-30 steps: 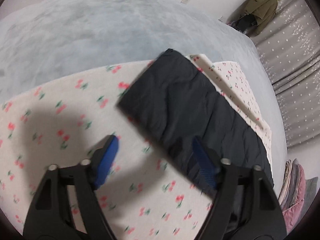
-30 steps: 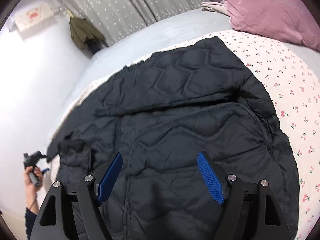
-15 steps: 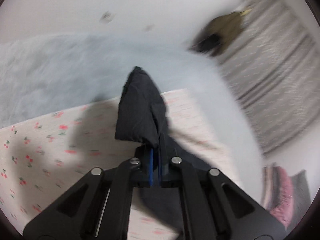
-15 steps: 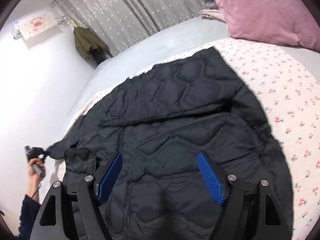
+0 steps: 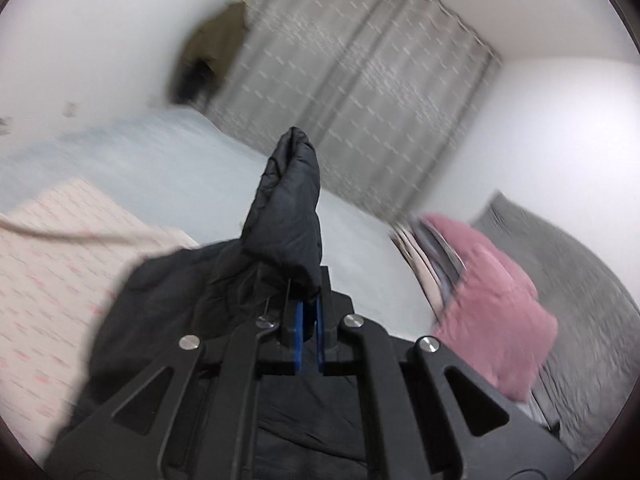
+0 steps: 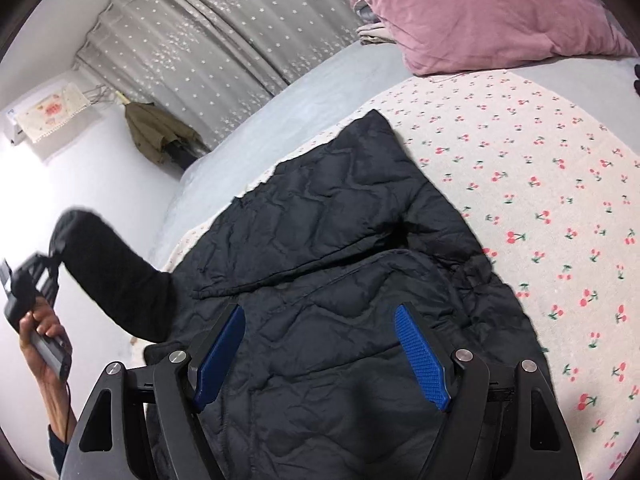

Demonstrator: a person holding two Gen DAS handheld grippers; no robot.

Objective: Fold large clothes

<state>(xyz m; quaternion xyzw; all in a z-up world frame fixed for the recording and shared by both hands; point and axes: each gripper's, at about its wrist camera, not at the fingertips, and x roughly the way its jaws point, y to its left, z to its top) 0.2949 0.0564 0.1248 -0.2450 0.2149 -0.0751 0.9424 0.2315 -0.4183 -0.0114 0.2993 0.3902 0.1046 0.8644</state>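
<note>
Left wrist view: left hand-held gripper clamped narrow on the sleeve of the black quilted jacket, lifted higher than half a second ago; background swung from the wall to the grey curtain and pink pillow at right, all blurred by motion.

Right wrist view: right hand-held gripper spread wide, blue pads hovering above the jacket, gripping nothing, unchanged from before. Jacket body flat on the cherry-print sheet at frame centre. At left edge, sleeve now raised clear of the bed, pinched by the other hand-held gripper held in the left hand.
</note>
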